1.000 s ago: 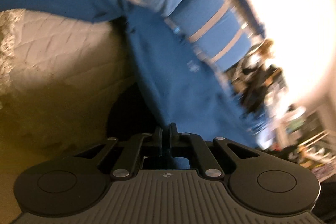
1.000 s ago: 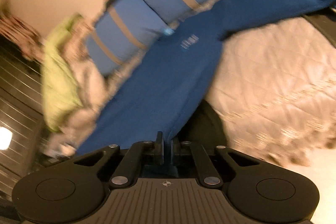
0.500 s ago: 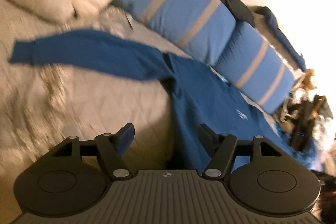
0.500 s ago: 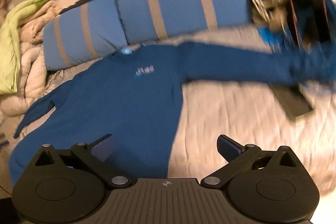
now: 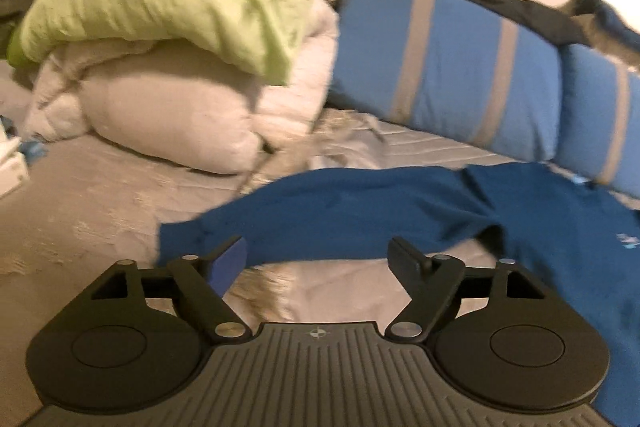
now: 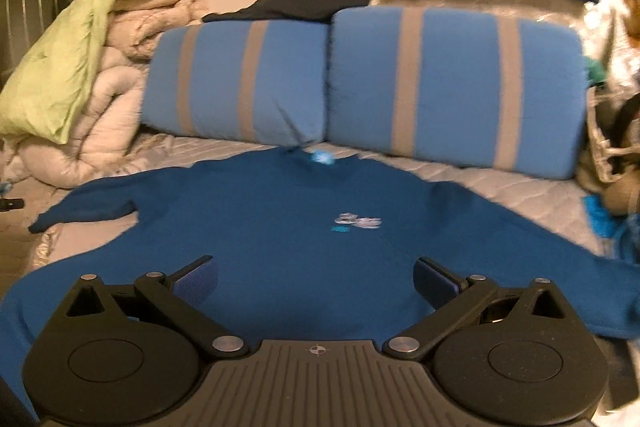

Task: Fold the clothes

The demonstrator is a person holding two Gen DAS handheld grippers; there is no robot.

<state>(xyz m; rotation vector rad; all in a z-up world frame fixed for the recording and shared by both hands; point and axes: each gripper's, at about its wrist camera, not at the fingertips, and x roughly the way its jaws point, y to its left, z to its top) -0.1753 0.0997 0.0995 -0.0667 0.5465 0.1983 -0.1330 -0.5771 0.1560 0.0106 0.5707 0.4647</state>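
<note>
At the far left of the bed (image 6: 500, 183) a heap of pale bedding (image 6: 120, 75) sits under a light green cover (image 6: 64, 67), piled against the wall. It plays no visible part in the folding.

Next comes the blue sweater's left sleeve (image 5: 340, 223), stretched out flat toward the left with its cuff end lying on the quilt just beyond the left gripper (image 5: 318, 257). That gripper's jaws stand wide apart with nothing between them; it hovers near the cuff end of the sleeve.

In the middle lies the blue sweater (image 6: 280, 239) itself, front up, spread flat with its collar toward the two blue striped pillows (image 6: 360, 87) at the far side and its hem toward the near edge. A small pale logo (image 6: 358, 221) shows on the chest. The right gripper (image 6: 316, 279) is over the lower body of the garment, jaws likewise wide apart and empty.

To the right the other sleeve (image 6: 560, 255) runs out toward the near right, ending beyond the frame edge. Clutter at the far right is too blurred to name.

As for progress: the sweater lies laid out and smoothed, with no fold visible in either sleeve or body. So the folding itself remains: sleeves in, then body doubled. The left gripper's place by the cuff suggests that sleeve is the likely one to be taken.
</note>
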